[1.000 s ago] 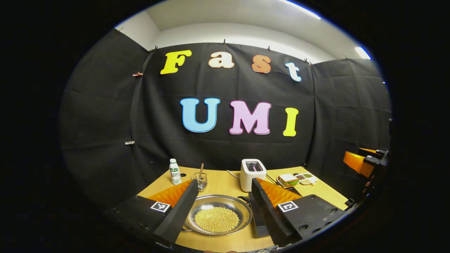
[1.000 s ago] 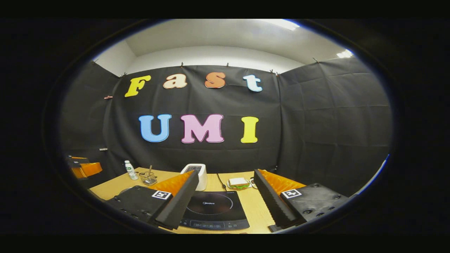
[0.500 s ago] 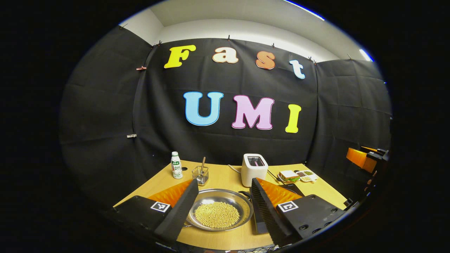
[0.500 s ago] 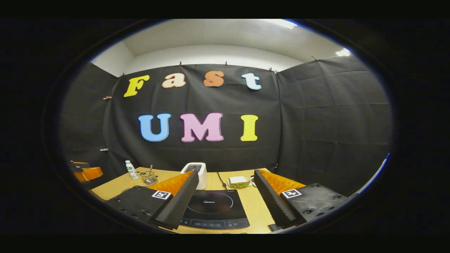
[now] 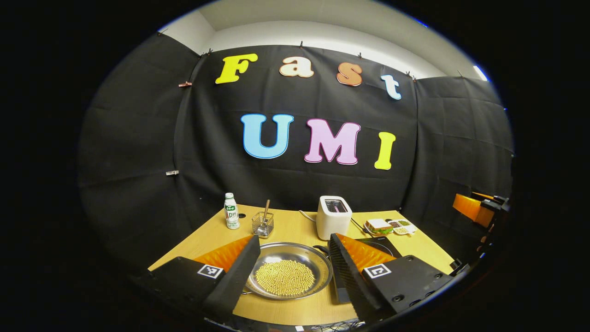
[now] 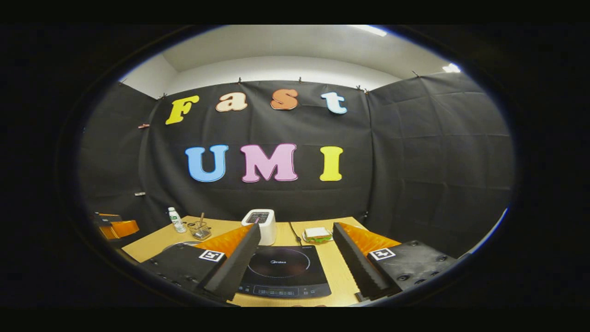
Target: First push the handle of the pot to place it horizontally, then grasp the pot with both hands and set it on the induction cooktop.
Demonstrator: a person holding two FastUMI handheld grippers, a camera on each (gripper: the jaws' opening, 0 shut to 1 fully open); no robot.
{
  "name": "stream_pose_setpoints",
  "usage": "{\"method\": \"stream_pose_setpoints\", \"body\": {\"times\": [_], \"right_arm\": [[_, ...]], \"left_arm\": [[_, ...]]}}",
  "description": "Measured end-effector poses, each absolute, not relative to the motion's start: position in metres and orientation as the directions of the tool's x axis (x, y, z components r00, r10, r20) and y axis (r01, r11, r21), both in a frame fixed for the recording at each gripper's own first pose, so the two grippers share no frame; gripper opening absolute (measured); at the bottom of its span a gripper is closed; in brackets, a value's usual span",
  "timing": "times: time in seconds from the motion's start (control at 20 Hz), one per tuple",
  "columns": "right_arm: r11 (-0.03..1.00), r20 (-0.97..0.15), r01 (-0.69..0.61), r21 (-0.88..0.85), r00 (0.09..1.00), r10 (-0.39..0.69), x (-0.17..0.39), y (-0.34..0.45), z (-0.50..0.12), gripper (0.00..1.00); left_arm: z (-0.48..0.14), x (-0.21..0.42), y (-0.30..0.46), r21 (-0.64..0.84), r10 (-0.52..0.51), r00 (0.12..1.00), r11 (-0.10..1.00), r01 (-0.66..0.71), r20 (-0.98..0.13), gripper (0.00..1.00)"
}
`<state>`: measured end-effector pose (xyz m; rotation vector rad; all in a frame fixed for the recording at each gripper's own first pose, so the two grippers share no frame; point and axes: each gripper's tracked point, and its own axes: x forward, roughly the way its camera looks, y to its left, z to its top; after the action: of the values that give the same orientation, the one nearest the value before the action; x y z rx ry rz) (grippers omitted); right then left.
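Jaws first: your left gripper (image 5: 290,269) stands spread wide, holding nothing and touching nothing, its two ribbed black fingers (image 5: 233,276) framing the pot (image 5: 289,270) from above in the left gripper view. Your right gripper (image 6: 295,263) is likewise released, fingers far apart and empty, framing the induction cooktop (image 6: 281,272) in the right gripper view. Item, pot: shallow steel pan, resting on the wooden table (image 5: 295,313), loaded with a layer of small yellow beans (image 5: 285,277); a dark handle stub shows at its far right rim, toward the cooktop, though its exact angle cannot be told. Item, induction cooktop: flat black slab, just right of the pot, bare on top, control strip on its near edge. Item, white toaster (image 5: 333,216): behind the pot, to the far right of it. Item, small bottle (image 5: 231,217): behind the pot, far left. Item, wire holder (image 5: 263,224) with a stick in it: behind the pot, between bottle and toaster. Item, sandwich (image 5: 379,225) on a plate: beyond the cooktop, well right of the pot, small dishes just beside it.
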<state>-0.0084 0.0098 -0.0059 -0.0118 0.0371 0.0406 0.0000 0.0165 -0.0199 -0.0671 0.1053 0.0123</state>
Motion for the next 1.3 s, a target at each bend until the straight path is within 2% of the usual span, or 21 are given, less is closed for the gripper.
{"method": "stream_pose_setpoints", "body": {"times": [0.25,0.35,0.4,0.55,0.6,0.65,0.85,0.95,1.05,1.15,1.3], "right_arm": [[0.999,-0.05,-0.052,-0.018,0.997,0.051,-0.006,0.016,-0.011,0.98],[0.998,-0.061,-0.056,-0.022,0.997,0.054,-0.005,0.019,-0.016,0.98],[0.998,-0.069,-0.059,-0.023,0.996,0.058,-0.005,0.021,-0.018,0.98],[0.998,-0.095,-0.063,-0.025,0.994,0.06,-0.005,0.024,-0.026,0.98],[0.998,-0.103,-0.065,-0.026,0.993,0.062,-0.006,0.026,-0.03,0.98],[0.998,-0.107,-0.064,-0.029,0.992,0.061,-0.006,0.026,-0.031,0.98],[0.997,-0.127,-0.063,-0.038,0.99,0.058,-0.005,0.03,-0.039,0.98],[0.997,-0.132,-0.064,-0.039,0.99,0.058,-0.003,0.033,-0.041,0.95],[0.997,-0.13,-0.061,-0.046,0.99,0.054,-0.001,0.035,-0.042,0.98],[0.997,-0.144,-0.065,-0.042,0.988,0.058,0.001,0.04,-0.048,0.95],[0.997,-0.17,-0.071,-0.033,0.983,0.064,0.001,0.045,-0.059,0.98]], "left_arm": [[-0.03,0.011,0.025,-0.078,-0.035,0.989,0.997,0.024,-0.146,0.94],[-0.036,0.016,0.033,-0.11,-0.044,0.984,0.994,0.025,-0.175,0.86],[-0.042,0.02,0.036,-0.123,-0.045,0.98,0.992,0.021,-0.196,0.76],[-0.051,0.031,0.045,-0.153,-0.065,0.972,0.988,0.03,-0.228,0.58],[-0.058,0.034,0.051,-0.155,-0.063,0.968,0.988,0.025,-0.243,0.4],[-0.062,0.037,0.056,-0.154,-0.061,0.964,0.988,0.021,-0.26,0.28],[-0.085,0.043,0.074,-0.179,-0.059,0.947,0.984,0.002,-0.315,0.05],[-0.1,0.043,0.076,-0.21,-0.077,0.932,0.978,0.001,-0.355,0.05],[-0.13,0.037,0.079,-0.236,-0.096,0.894,0.972,-0.011,-0.438,0.05],[-0.144,0.033,0.077,-0.246,-0.122,0.878,0.969,0.006,-0.462,0.05],[-0.175,0.024,0.072,-0.232,-0.171,0.834,0.971,0.053,-0.525,0.05]]}}
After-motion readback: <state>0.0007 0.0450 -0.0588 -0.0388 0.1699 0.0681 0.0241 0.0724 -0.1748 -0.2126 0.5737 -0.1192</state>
